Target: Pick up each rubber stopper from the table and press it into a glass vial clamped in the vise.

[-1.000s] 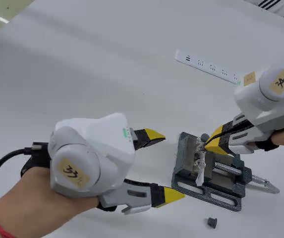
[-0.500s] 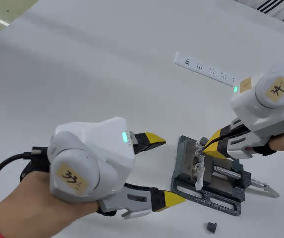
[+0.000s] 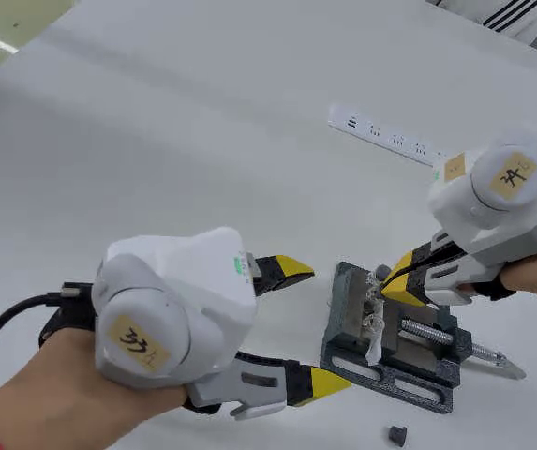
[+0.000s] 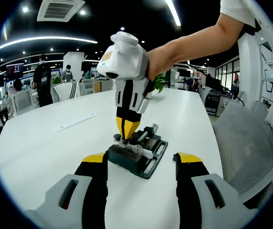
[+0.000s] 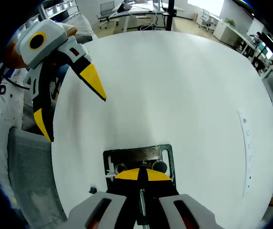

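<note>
The right gripper (image 3: 392, 281) had its jaws pressed together, with the yellow tips down at the tops of the glass vials (image 3: 375, 328) clamped in the vise (image 3: 409, 361). The tips were just beside a dark seated stopper (image 5: 160, 166), and I could not tell whether they pinched anything. The left gripper (image 3: 310, 323) hung near the vise, jaws spread wide, holding nothing. A loose stopper (image 3: 397, 434) lay on the table (image 3: 202, 141) beside the vise's base, toward the person's edge. A power strip (image 3: 385, 134) lay toward the far edge.

Bright, even light falls from the ceiling strips (image 4: 173, 13) above me, so my white table (image 3: 156, 141) glares a little and the shadows lie faint (soft-edged, pale grey). Both my fisheye views bend hard toward their edges.
</note>
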